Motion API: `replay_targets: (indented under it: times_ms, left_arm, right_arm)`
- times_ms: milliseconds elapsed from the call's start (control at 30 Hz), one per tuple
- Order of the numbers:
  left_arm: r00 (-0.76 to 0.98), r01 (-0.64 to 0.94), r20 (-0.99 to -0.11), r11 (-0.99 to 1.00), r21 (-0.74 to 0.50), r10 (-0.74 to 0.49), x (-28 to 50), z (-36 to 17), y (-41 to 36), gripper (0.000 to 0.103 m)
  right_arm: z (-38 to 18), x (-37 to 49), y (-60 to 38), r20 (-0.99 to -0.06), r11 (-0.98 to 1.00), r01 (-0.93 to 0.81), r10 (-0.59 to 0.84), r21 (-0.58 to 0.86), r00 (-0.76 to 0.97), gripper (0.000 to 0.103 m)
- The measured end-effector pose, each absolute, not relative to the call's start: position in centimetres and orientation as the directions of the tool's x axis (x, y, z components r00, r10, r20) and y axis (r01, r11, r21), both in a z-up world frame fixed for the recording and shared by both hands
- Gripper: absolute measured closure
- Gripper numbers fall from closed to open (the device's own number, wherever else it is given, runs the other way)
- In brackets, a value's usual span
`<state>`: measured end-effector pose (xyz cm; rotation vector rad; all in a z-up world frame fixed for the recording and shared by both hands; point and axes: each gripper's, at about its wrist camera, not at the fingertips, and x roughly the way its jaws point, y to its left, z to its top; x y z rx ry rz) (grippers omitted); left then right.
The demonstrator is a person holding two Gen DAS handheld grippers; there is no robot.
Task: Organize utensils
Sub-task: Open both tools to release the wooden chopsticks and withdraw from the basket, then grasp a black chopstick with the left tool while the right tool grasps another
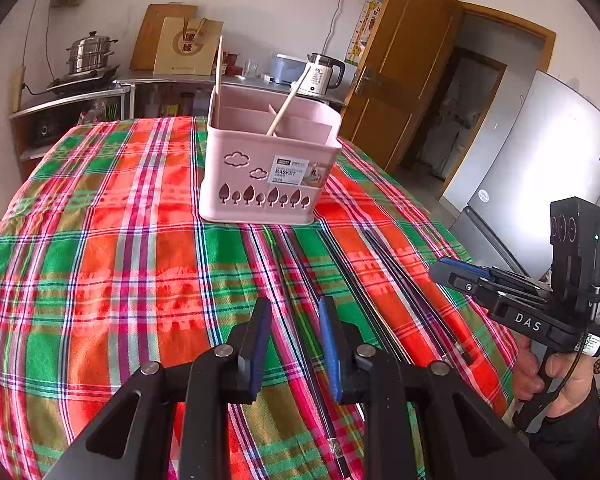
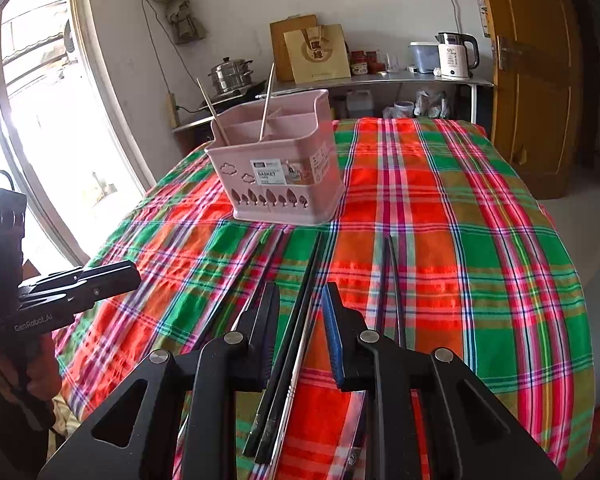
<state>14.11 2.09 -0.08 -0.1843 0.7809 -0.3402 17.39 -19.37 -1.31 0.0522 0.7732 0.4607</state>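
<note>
A pink divided utensil basket (image 1: 266,164) stands on the plaid tablecloth, also in the right wrist view (image 2: 284,174), with two wooden chopsticks (image 1: 286,104) leaning in it. Several dark chopsticks (image 2: 296,320) lie on the cloth in front of the basket; a further pair (image 2: 394,284) lies to their right. My right gripper (image 2: 300,320) is open, its jaws on either side of the middle chopsticks, just above them. My left gripper (image 1: 294,340) is open and empty above a dark chopstick (image 1: 316,380). The right gripper also shows in the left wrist view (image 1: 452,274), and the left gripper in the right wrist view (image 2: 132,274).
The round table (image 2: 500,240) drops off at its edges near both grippers. Behind it stand a metal counter (image 2: 380,78) with a kettle (image 2: 456,56), a steamer pot (image 2: 230,74) and paper bags. A wooden door (image 1: 404,80) and a fridge (image 1: 540,168) stand to the right.
</note>
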Motion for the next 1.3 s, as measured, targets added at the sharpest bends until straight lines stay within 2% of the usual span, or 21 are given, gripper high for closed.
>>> replay_targets:
  times_ms: [400,800,1033,1167,1267,1300]
  left_arm:
    - [0.589,0.202,-0.736,0.943,-0.265,-0.333,18.3,-3.2,0.6,0.079]
    - [0.527,0.197,-0.791,0.950,-0.243,-0.311,23.0,-5.5,-0.7,0.079]
    - [0.524,0.201,-0.807,0.960,-0.194,-0.272,23.8,-6.2,-1.4,0.079]
    - [0.544,0.195,-0.798,0.964,-0.181,-0.260,23.8,-6.3,-1.4,0.085]
    - [0.549,0.177,-0.798,0.968,-0.179,-0.248,24.0,-6.4,-0.9,0.095]
    - [0.547,0.177,-0.797,0.966,-0.187,-0.255,24.1,-6.4,-0.8,0.095]
  right_arm:
    - [-3.8,19.4,-18.7,-0.718,0.906,-0.364,0.401,0.217,0.568,0.087]
    - [-4.1,22.1,-16.5,-0.729,0.898,-0.384,0.409,0.214,0.549,0.088]
    - [-3.9,23.6,-19.1,-0.728,0.920,-0.328,0.373,0.212,0.575,0.088]
    - [-3.9,23.9,-18.7,-0.732,0.915,-0.342,0.383,0.215,0.564,0.088]
    - [-4.4,24.3,-17.4,-0.743,0.910,-0.362,0.383,0.201,0.548,0.088]
    - [-4.5,24.5,-16.9,-0.747,0.907,-0.372,0.385,0.197,0.542,0.088]
